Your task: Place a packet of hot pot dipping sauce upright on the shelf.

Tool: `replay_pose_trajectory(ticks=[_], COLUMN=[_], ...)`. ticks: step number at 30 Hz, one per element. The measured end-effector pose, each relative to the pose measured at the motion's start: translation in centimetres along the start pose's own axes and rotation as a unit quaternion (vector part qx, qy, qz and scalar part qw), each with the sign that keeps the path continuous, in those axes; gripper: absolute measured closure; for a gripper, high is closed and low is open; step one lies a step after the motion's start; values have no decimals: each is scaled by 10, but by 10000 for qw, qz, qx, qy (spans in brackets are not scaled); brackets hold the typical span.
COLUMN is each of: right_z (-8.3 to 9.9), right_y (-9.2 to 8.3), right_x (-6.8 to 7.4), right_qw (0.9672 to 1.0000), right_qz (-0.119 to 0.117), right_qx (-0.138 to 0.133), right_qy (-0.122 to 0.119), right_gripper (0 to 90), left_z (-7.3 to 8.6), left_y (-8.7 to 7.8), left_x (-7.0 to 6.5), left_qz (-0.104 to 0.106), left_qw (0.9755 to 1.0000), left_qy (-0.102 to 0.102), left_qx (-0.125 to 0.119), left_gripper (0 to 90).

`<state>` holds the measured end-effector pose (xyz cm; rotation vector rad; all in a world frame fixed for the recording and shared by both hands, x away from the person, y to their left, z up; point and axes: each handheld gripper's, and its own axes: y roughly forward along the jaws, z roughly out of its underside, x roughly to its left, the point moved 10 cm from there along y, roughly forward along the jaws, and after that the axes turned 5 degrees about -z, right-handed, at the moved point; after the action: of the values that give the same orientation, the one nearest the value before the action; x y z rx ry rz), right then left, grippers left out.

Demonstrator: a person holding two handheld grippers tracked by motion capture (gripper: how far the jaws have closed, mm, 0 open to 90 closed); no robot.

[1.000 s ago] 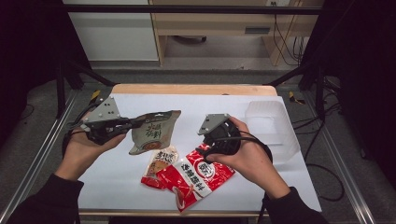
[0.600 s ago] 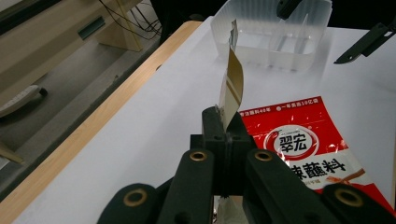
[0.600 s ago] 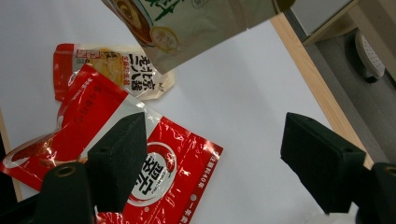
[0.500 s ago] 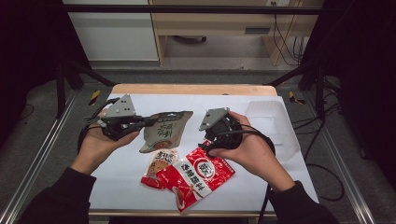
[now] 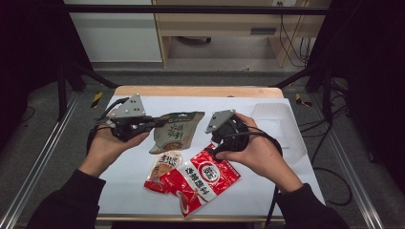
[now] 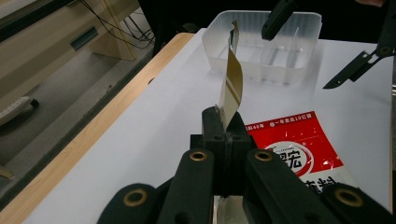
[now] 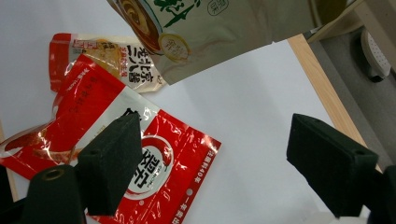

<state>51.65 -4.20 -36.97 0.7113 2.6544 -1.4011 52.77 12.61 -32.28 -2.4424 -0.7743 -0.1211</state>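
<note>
Packets on a white table [image 5: 119,191], with a person's two hand-held grippers at work above them. The left gripper [image 5: 152,125] has its jaws clamped on one edge of the green-and-beige packet [image 5: 175,132], which hangs clear of the table between the two hands; in the left gripper view that packet [image 6: 232,79] stands edge-on and upright out of the closed pads. The right gripper [image 5: 213,141] hovers over the large red packet [image 5: 200,179] with its jaws standing well apart and nothing between them; they have just been opening a little. The pads [image 7: 114,158] frame the red packet [image 7: 154,172] from above without touching it. A smaller red-and-yellow packet [image 5: 165,167] lies partly under the large one. A clear plastic tray [image 5: 282,125] sits at the far right of the table, apparently the likely destination.

Risks, as judged from this arrangement: the left grip holds only a thin margin of a limp pouch, so a quick swing could let it slip free or fold. The hanging pouch also passes close to the right gripper and could snag on it. A descent by the right gripper could pinch both overlapping packets together.
</note>
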Motion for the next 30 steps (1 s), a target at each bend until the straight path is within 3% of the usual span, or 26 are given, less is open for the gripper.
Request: replay_pose_trajectory(ticks=[9,12,14,21,24,30], right_z=[-7,-12,-16,-21,-19,-16], right_y=[13,13,10,15,20,24], right_x=[-10,-14,-20,-10,-7,-7], right_qw=[10000,10000,9997,9993,9990,9979], right_qz=[-54,44,217,-226,-328,-343], right_qx=[14,20,-28,-62,-18,42], right_qy=[-29,-43,-80,-303,-317,-552], right_gripper=[175,178,255,311,373,656], left_z=[3,3,3,0,0,1], left_y=[4,8,10,23,29,32], left_x=[2,-2,-6,-21,-26,-31], left_qz=[122,200,246,489,551,660], left_qw=[9999,9996,9994,9982,9975,9969], left_qy=[83,161,207,329,427,421], left_qx=[39,76,116,76,106,63], left_gripper=[900,900,900,900,900,900])
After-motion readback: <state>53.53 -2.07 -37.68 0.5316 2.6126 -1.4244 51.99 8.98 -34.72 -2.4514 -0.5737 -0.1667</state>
